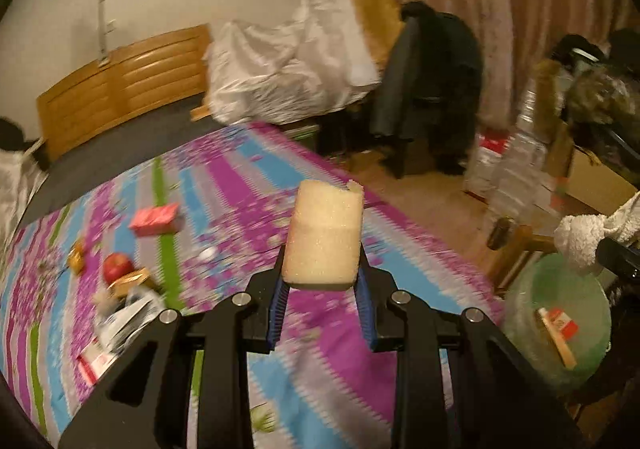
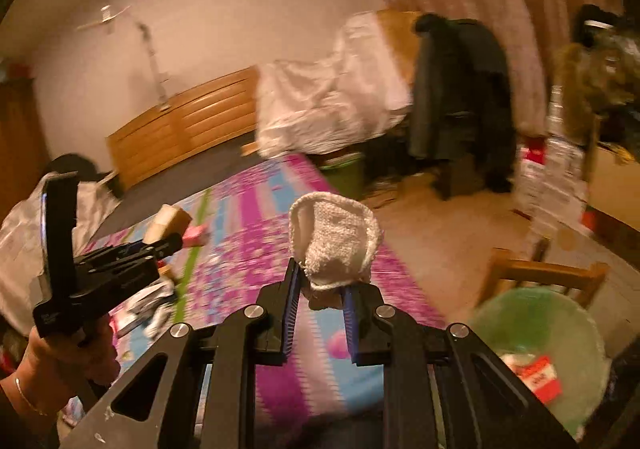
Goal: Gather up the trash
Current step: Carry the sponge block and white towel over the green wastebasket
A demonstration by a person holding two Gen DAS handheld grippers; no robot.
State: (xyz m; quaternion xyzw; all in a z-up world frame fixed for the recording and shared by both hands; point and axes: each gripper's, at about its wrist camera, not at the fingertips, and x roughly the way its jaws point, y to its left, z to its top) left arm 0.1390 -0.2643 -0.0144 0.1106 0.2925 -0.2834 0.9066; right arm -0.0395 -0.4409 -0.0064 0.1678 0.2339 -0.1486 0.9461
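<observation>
Right now each tool carries one piece of trash above the bed with the purple, blue and green striped sheet. The left tool pinches a pale yellow block of foam sponge between its blue pads, the block standing upright out of the grip. The right tool is pressed onto a crumpled off-white knitted cloth, held only by its lower edge.

The translucent green plastic bin sits beside the bed to the right, in front of a wooden chair, with a red-and-white packet already inside.

Risks, as I judge them: the cloth is gripped by a thin fold and could slip free before reaching the bin; the sponge is springy and may bounce off the rim if released high or off-centre. With both tools heading to the same opening, they could knock each other. Both views are smeared by motion, so aim is uncertain.

More litter lies on the sheet: a pink box, a red apple, a gold wrapper and crumpled packaging. No brand or writing on any packet can be read; the print is too blurred.
</observation>
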